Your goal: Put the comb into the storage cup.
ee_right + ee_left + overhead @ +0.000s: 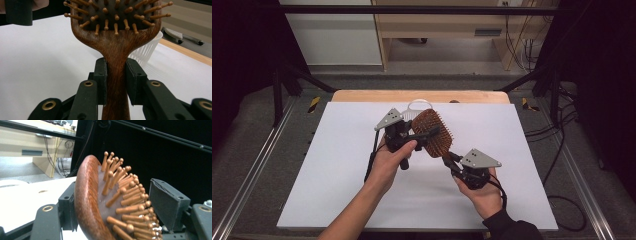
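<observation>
Brown wooden paddle hairbrush with wooden ball-tipped pins [430, 132] is held up off the white table sheet [337, 165], tilted, head up toward the far left, handle down toward the near right. Right gripper [451, 161] clamps the brush handle [115, 82]: both black pads sit tight on the handle's sides, jaws narrow, grip firm. Brush head fills the top of the right gripper view, pins facing the camera. Left gripper [422, 135] is at the brush head [100, 202]; its jaws are part closed around the head, one pad behind the wooden back, the other pad [166, 205] on the pin side. That pad stands just off the pin tips with a small gap, so no full press on the pins; contact on the back side cannot be told. Left hand [389, 160] and right hand [482, 192] come in from the near edge. White plastic slotted basket [147, 51] sits on the sheet behind the brush, near the far wooden table edge [362, 96].
</observation>
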A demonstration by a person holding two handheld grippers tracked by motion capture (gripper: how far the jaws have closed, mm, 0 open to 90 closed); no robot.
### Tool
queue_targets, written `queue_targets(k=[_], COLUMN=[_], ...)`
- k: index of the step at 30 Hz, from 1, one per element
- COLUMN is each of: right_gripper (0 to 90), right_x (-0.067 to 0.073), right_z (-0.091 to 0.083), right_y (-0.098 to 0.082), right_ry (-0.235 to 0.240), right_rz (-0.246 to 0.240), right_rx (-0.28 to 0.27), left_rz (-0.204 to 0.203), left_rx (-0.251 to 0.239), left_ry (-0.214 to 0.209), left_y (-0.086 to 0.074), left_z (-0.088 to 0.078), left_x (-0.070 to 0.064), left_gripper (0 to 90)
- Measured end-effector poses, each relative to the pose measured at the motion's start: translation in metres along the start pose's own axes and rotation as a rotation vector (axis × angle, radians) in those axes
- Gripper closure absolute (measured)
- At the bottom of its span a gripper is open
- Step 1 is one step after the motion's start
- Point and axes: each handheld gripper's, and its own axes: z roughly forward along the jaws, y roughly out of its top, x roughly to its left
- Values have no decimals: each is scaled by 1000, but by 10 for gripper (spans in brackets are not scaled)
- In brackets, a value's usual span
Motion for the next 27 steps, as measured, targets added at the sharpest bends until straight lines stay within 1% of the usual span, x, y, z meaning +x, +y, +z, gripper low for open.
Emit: queue_targets(k=[4,6,7,9,11,12,14,17,20,21,23,24,26,27], right_gripper=[730,729,729,728,728,728,728,727,725,724,724,723,720,702], right_x=[0,0,-1,-1,-1,-1,-2,-3,-4,-5,-5,-6,-7,-8], right_z=[0,1,2,3,4,4,5,6,7,8,7,7,7,7], right_y=[0,0,-1,-2,-3,-3,-4,-5,-6,-6,-6,-6,-6,-6], right_ry=[4,8,15,22,23,23,26,35,49,59,61,63,67,74], right_rz=[9,14,20,25,30,30,32,43,61,72,77,81,86,90], right_rx=[-3,-1,5,7,13,13,22,26,31,31,26,21,16,14], left_rz=[-41,-48,-64,-73,-73,-71,-79,-70,-59,-60,-74,-94,-93,-85], left_rx=[6,15,24,28,29,32,38,39,49,55,55,52,56,58], left_ry=[10,13,9,12,9,12,13,24,14,14,9,7,11,16], left_y=[1,2,3,5,5,5,5,6,7,8,9,10,11,12], left_z=[0,0,0,0,0,1,2,4,6,6,7,7,7,8], left_x=[-1,-1,-2,-3,-4,-5,-7,-11,-14,-14,-13,-11,-11,-11], left_gripper=[362,387,409,442,472,472,496,503,513,514,518,520,520,520])
